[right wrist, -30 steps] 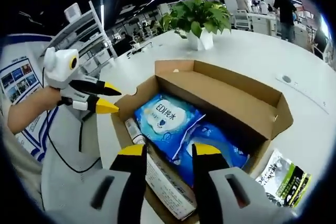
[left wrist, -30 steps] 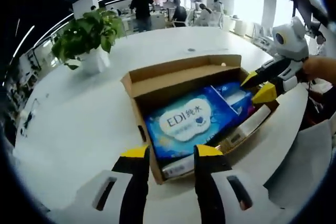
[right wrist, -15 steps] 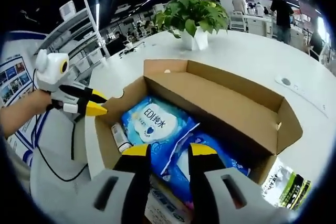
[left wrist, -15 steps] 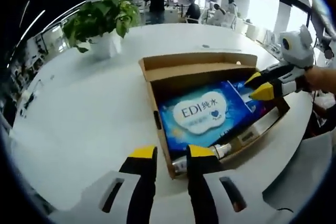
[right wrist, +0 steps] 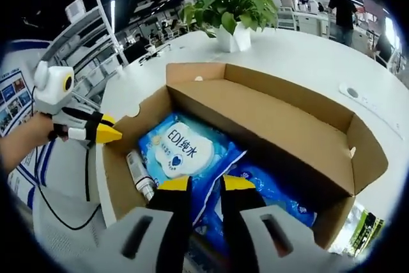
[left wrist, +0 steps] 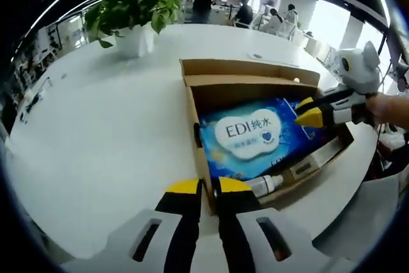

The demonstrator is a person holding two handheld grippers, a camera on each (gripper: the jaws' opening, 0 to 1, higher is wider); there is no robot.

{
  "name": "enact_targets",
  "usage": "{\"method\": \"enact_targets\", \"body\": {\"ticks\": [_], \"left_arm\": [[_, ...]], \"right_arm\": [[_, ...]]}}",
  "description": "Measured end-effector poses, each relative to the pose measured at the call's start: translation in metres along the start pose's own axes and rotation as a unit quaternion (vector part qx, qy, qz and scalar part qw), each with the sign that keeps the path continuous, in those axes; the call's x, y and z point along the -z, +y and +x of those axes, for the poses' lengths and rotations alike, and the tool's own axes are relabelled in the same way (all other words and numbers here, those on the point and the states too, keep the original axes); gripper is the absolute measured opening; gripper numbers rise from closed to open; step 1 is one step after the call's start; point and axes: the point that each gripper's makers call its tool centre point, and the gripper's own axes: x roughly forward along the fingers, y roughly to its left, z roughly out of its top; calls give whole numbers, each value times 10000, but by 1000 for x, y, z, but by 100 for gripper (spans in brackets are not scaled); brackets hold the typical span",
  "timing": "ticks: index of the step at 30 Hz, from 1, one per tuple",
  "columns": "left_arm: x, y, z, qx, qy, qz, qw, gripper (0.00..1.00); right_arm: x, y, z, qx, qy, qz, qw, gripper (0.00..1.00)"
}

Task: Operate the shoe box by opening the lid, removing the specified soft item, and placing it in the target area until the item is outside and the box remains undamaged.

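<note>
Two blue soft packs lie side by side inside the open cardboard shoe box (right wrist: 281,119), whose lid stands folded back along the far side. The wet-wipe pack (left wrist: 246,135) nearest the left gripper's end is glossy blue with a white cloud-shaped label printed "EDI" with a small blue heart; its film looks puffy and slightly creased, and in the right gripper view the same pack (right wrist: 182,151) overlaps a second blue pack (right wrist: 268,193). A small bottle with a white cap (left wrist: 268,185) lies along the box's near wall beside the packs. The box rests on a white round table (left wrist: 96,126) with a potted green plant (left wrist: 131,11) farther back. The left gripper (left wrist: 203,187) hangs over the box's near corner, its yellow-tipped jaws drawn nearly together on nothing. The right gripper (right wrist: 204,183) hovers above the blue packs, jaws narrow with a slim gap, grasping nothing
</note>
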Motion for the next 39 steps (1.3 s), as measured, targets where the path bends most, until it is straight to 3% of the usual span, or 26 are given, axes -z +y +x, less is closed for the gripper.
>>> {"method": "enact_targets", "body": {"ticks": [10, 27, 39], "left_arm": [[0, 0, -1, -36, -69, -161, 9998, 5], [0, -1, -1, -125, -61, -84, 9999, 4], [-1, -2, -3, -142, 42, 132, 9998, 5]], "right_arm": [[1, -2, 4, 160, 52, 110, 9998, 2], [-8, -11, -34, 487, -201, -38, 9986, 0], [-1, -15, -42, 635, -231, -99, 9977, 0]]}}
